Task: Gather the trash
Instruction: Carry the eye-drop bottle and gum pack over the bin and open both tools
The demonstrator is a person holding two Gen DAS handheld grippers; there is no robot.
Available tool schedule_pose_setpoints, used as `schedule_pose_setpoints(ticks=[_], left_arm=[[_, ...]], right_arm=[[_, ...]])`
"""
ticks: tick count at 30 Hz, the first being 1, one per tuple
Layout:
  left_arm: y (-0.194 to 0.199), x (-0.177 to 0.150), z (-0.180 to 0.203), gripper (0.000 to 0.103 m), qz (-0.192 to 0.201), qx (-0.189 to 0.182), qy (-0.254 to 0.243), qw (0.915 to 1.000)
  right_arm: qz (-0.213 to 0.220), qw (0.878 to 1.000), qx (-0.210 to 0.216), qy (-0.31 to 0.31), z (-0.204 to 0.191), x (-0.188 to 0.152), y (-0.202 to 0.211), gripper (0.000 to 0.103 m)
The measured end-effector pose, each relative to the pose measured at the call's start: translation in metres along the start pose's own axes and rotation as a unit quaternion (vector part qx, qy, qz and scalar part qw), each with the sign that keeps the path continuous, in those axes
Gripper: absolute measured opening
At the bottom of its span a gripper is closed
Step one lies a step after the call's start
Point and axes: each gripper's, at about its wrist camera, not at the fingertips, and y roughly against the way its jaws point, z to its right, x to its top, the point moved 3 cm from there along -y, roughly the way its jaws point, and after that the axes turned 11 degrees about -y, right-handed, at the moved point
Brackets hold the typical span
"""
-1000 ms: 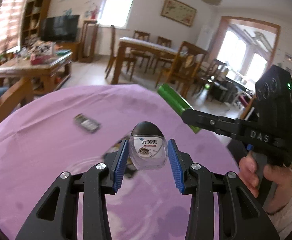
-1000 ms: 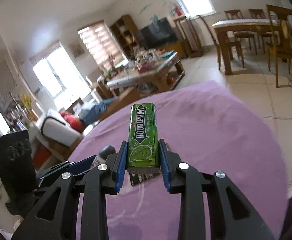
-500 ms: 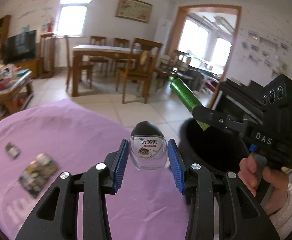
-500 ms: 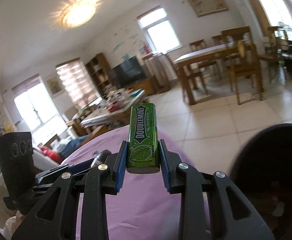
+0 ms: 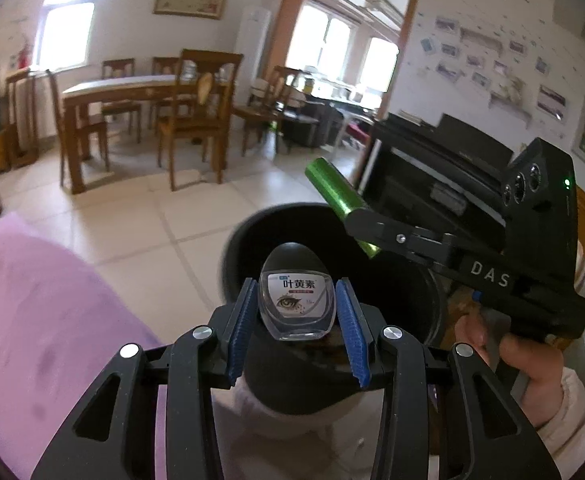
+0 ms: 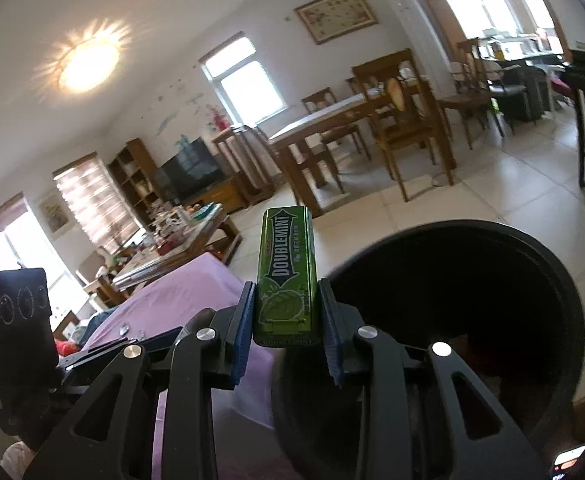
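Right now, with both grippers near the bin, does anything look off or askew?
Nothing stands out. The left gripper grips the eye-drop bottle squarely and the right gripper holds the gum pack upright; both are by the open black bin. No spill or damage shows.

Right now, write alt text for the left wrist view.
The left gripper holds a small eye-drop bottle over a black trash bin. To its right, the right gripper, in a person's hand, holds a green gum pack above the bin; a purple tablecloth lies left.
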Motion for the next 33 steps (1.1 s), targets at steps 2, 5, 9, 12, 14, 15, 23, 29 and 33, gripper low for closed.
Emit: schedule_pose_setpoints(ticks=[2,5,9,12,14,15,23,29,33], left_arm=[[-0.014,0.000,0.009,0.041,-0.006,-0.008,-0.005,0.9999],[-0.034,-0.003,0.022,0.041,-0.015,-0.018,-0.011,0.9997],[-0.058,-0.005,0.028,0.041,-0.029,-0.026,-0.010,0.9992],[-0.070,-0.010,0.030,0.041,-0.040,-0.029,-0.008,0.9987],[-0.078,-0.009,0.035,0.041,-0.048,-0.031,-0.010,0.9983],[-0.082,-0.011,0.036,0.041,-0.052,-0.031,-0.013,0.9981],[-0.098,-0.015,0.045,0.041,-0.066,-0.030,-0.020,0.9972],[-0.105,-0.011,0.052,0.041,-0.075,-0.031,-0.027,0.9963],[-0.109,-0.011,0.053,0.041,-0.086,-0.032,-0.031,0.9953]], right_arm=[[0.002,1.000,-0.007,-0.010,0.009,-0.001,0.003,0.030],[0.004,1.000,-0.017,-0.019,0.023,0.000,0.008,0.030],[0.005,0.999,-0.029,-0.040,0.041,-0.004,0.008,0.030],[0.005,0.998,-0.033,-0.050,0.047,-0.007,0.008,0.030],[0.006,0.998,-0.034,-0.053,0.050,-0.008,0.008,0.031],[0.006,0.998,-0.034,-0.056,0.052,-0.009,0.007,0.031],[0.006,0.996,-0.034,-0.083,0.074,-0.010,0.007,0.031],[0.014,0.996,-0.032,-0.087,0.077,-0.007,0.013,0.031],[0.015,0.996,-0.032,-0.087,0.077,-0.008,0.015,0.031]])
